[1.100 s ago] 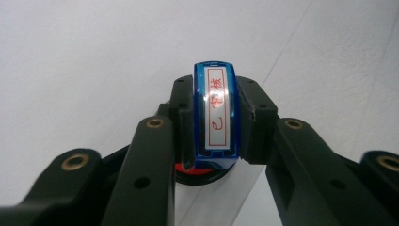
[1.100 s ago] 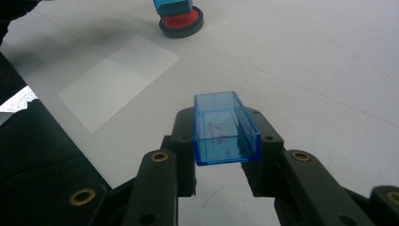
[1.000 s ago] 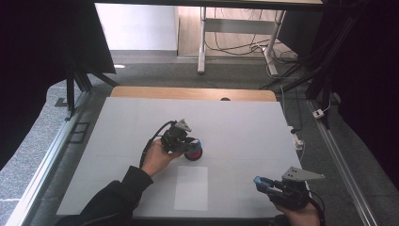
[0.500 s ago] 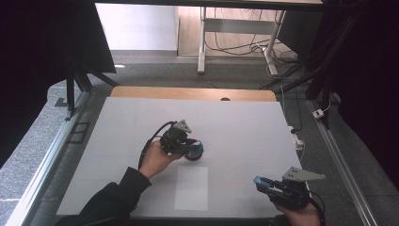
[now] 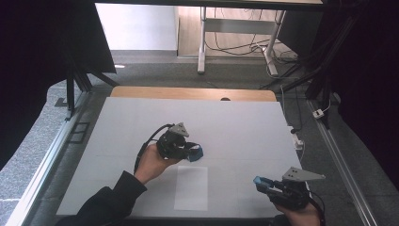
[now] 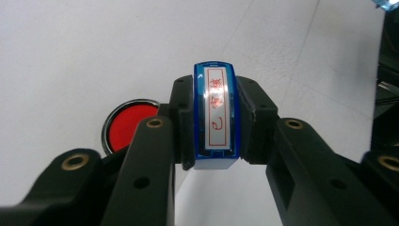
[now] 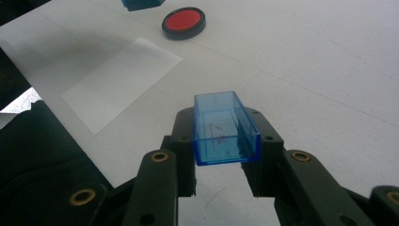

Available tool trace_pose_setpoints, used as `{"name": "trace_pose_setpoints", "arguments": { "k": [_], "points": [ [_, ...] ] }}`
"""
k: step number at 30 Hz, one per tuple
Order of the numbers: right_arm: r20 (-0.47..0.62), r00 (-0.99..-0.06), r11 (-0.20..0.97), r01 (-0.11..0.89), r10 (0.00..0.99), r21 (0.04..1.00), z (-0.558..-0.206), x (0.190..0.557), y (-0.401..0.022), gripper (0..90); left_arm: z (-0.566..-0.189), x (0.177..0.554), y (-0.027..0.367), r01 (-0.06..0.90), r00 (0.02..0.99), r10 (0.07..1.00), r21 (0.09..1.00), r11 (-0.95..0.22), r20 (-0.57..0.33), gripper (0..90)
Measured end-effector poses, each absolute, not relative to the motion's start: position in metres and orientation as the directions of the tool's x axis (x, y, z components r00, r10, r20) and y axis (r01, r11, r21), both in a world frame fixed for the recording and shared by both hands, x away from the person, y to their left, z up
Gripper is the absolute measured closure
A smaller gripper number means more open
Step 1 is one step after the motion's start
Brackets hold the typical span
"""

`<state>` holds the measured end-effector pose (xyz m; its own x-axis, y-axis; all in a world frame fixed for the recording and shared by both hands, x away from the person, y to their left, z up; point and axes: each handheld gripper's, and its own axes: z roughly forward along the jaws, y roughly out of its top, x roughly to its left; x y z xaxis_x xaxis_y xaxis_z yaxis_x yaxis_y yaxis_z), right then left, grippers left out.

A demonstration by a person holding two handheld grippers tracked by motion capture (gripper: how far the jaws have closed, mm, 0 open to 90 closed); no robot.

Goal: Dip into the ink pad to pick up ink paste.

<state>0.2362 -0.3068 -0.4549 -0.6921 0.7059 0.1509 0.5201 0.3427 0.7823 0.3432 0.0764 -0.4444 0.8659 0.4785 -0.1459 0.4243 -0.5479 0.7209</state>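
Already the blue stamp (image 6: 216,117) is clamped in the left gripper (image 5: 188,151) above the red ink pad (image 6: 127,125); its cap (image 7: 225,129) is clamped in the right gripper (image 5: 264,183). Stamping the paper sheet (image 5: 191,187) on the desk (image 5: 244,122) is left.

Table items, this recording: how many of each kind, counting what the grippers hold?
Stamp, in the left gripper: 1
Blue cap, in the right gripper: 1
Red ink pad: 1
Sheet of paper: 1
Total: 4
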Motion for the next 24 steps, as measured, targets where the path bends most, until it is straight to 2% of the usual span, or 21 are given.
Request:
{"name": "trace_pose_setpoints", "arguments": {
  "k": [24],
  "points": [
    [0.151,-0.693,0.343,0.519,0.704,0.783,-0.455,0.237,-0.306,68.5,-0.439,0.31,0.097,0.428,0.874,0.449,0.738,-0.522,-0.189,70.4]
  ]
}}
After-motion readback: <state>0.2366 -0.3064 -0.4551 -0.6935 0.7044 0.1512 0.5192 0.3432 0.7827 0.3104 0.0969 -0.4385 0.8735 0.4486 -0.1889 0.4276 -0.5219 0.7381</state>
